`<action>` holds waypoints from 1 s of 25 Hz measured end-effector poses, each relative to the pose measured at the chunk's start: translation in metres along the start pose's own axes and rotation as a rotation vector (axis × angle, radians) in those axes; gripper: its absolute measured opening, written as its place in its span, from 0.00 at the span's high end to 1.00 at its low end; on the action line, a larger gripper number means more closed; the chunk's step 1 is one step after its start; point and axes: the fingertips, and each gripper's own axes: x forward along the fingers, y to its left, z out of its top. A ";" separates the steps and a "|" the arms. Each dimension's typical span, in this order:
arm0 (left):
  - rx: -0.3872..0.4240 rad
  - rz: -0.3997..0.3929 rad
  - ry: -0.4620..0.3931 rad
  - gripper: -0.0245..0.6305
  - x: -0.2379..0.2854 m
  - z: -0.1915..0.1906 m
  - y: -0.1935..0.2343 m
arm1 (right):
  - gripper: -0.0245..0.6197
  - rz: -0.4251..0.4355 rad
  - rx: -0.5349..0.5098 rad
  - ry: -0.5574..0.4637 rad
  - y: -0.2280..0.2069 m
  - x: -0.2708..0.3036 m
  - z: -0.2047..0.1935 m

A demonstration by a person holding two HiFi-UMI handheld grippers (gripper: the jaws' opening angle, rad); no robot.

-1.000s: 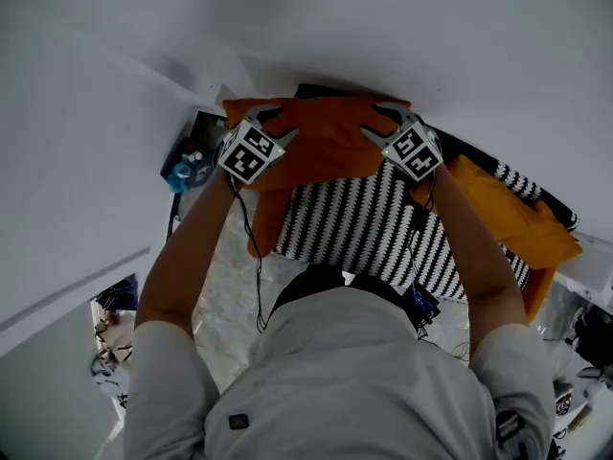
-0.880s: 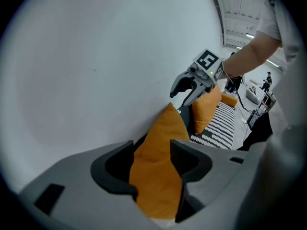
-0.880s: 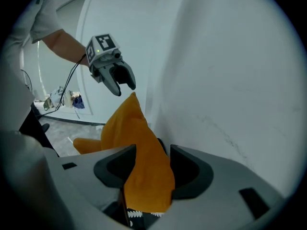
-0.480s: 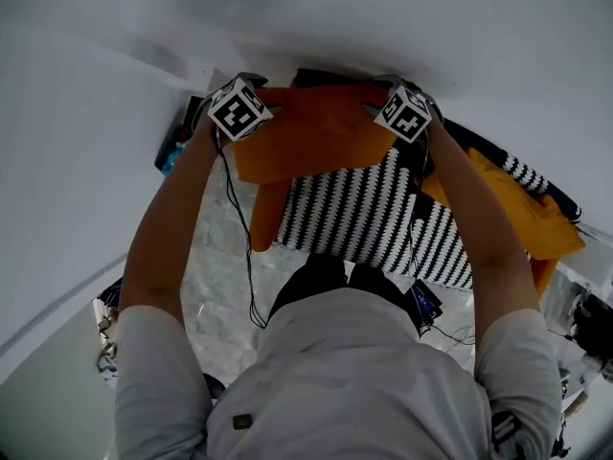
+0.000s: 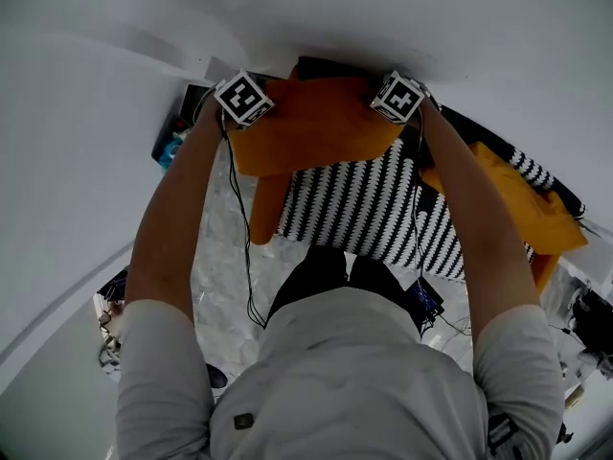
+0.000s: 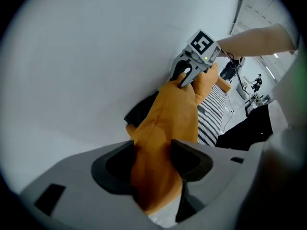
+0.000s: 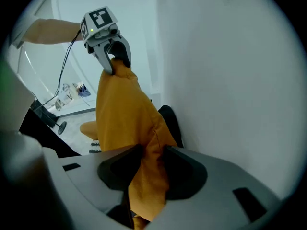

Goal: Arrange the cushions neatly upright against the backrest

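Step in hand: the orange cushion point(image 5: 316, 127) was being set against the white surface point(image 5: 402, 17) at the back, judged to be the backrest side. It was held by its two top corners. Left gripper point(image 6: 153, 163): jaws were set wide, with corner fabric bunched between the pads and touching both, so a grip was read. Right gripper point(image 7: 147, 169): jaws had just been closing, and the other corner was pinched tight between them.

The cushion was seen hanging roughly upright, flat face toward the person. Its top edge was up by the white surface and its lower edge over the striped cushion point(image 5: 364, 214). Its long axis was laid side to side along the back, from one gripper to the other. A dark item point(image 5: 321, 65) was partly seen behind it; what it is could not be told. A second orange cushion point(image 5: 522, 214) was seen slumped at the right, not yet stood up.

Next move, as judged: the lower edge is to be seated on the base and the back pressed flush. Both corners are then to be released together so the cushion isn't tipped forward. The second cushion is to be taken after.
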 end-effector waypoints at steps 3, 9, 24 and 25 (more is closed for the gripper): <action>0.025 0.000 0.001 0.69 0.004 0.000 -0.004 | 0.76 -0.007 -0.023 0.013 0.006 0.005 -0.003; 0.059 0.022 0.013 0.85 0.005 0.001 -0.015 | 0.86 -0.047 -0.073 0.013 0.017 -0.006 -0.008; 0.077 0.118 0.026 0.91 -0.040 0.004 -0.104 | 0.90 -0.075 -0.093 -0.075 0.088 -0.073 -0.048; 0.077 0.122 0.026 0.91 -0.043 0.005 -0.113 | 0.91 -0.074 -0.092 -0.083 0.096 -0.079 -0.054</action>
